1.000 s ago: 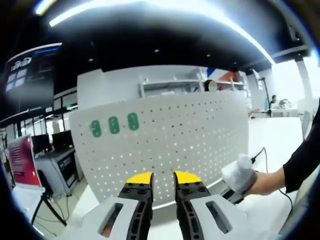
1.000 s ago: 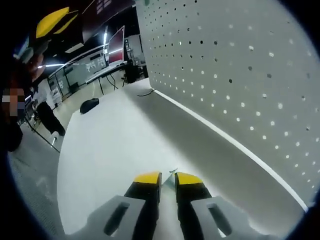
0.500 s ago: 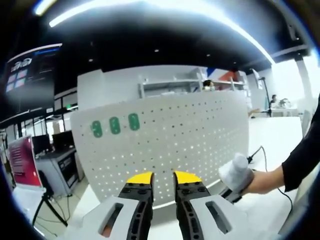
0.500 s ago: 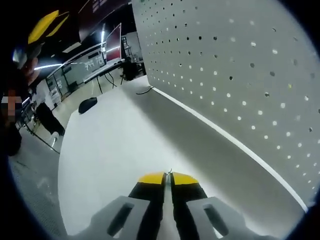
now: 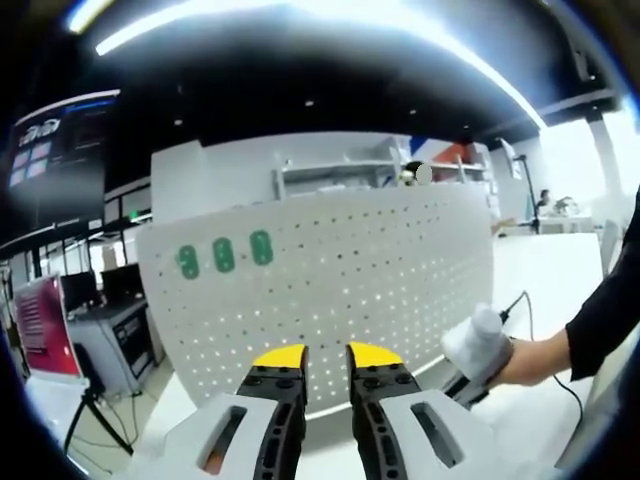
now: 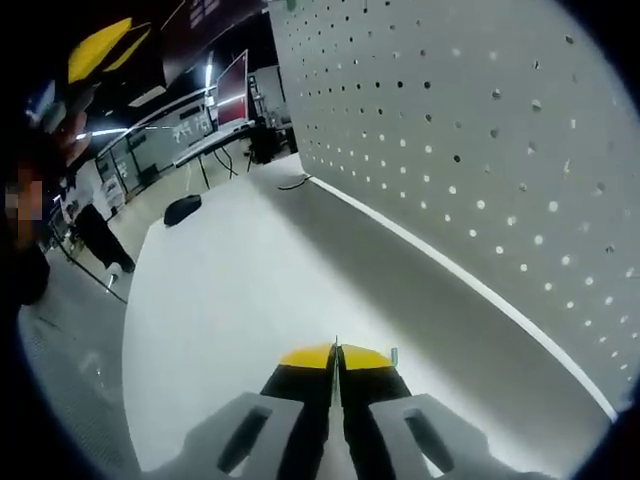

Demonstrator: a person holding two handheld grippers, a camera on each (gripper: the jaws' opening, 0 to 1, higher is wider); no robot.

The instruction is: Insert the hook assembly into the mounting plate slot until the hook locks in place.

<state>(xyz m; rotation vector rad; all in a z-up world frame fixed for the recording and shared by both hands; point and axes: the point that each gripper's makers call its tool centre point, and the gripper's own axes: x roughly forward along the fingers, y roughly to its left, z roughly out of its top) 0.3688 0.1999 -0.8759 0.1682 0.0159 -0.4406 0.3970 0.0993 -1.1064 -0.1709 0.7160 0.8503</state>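
Observation:
The white pegboard mounting plate [image 5: 330, 270] stands upright on the white table, with three green tags [image 5: 223, 255] at its upper left. My left gripper [image 5: 326, 356] hovers in front of it, open, with nothing between its yellow-tipped fingers. A hand holds the right gripper body [image 5: 478, 345] low at the right of the left gripper view. In the right gripper view, my right gripper [image 6: 336, 354] is shut just above the tabletop on the hook assembly [image 6: 394, 353], a thin metal piece whose ends poke out at the fingertips. The pegboard [image 6: 480, 150] rises close on its right.
The white table [image 6: 230, 290] stretches away beside the board. A black object [image 6: 182, 208] and a dark cable [image 6: 293, 183] lie at its far end. The left gripper's yellow tips [image 6: 100, 48] show at upper left. Desks, screens and a person fill the room behind.
The right jaws have come together from a narrow gap and now pinch the thin metal hook. The left gripper view has hardly shifted.

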